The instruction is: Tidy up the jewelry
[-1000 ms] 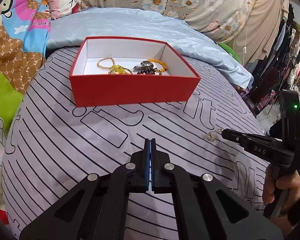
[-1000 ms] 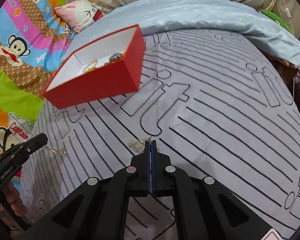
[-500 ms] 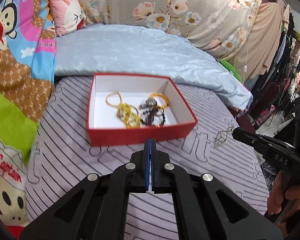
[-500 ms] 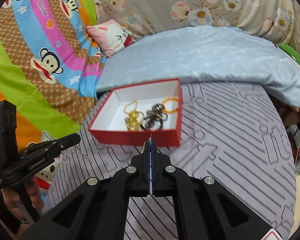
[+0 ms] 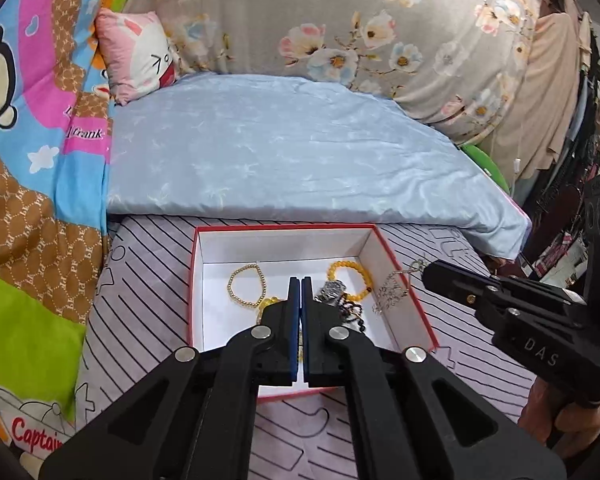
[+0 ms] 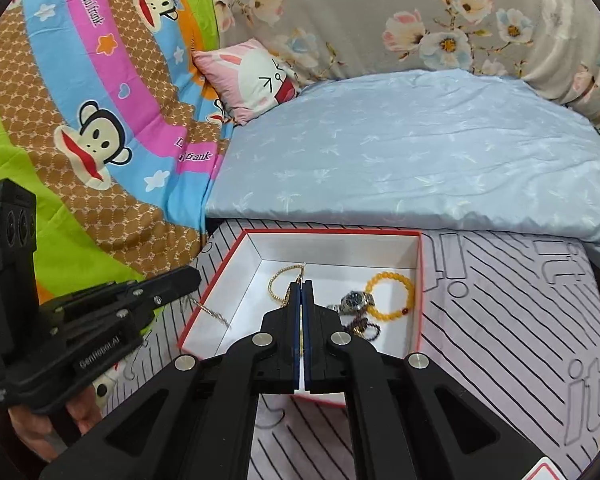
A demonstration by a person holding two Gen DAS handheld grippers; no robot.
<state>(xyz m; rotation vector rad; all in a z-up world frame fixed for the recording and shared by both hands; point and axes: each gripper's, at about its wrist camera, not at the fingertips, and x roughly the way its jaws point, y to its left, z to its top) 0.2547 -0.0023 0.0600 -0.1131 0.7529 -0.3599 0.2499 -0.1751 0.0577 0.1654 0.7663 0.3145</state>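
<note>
A red box with a white inside sits on the grey striped bedcover. It holds gold bead bracelets, a yellow bead bracelet, a watch and dark beads. My left gripper is shut on a thin chain that hangs over the box's left rim. My right gripper is shut on a silver necklace that hangs over the box's right side. Both grippers hover above the box.
A light blue quilt lies behind the box. A pink pillow and cartoon blanket are at the left, a floral cushion at the back. Hanging clothes and the bed's edge are at the right.
Both grippers have risen from the bedcover and moved forward over the box, each carrying its chain. The box now lies right under the fingertips.
</note>
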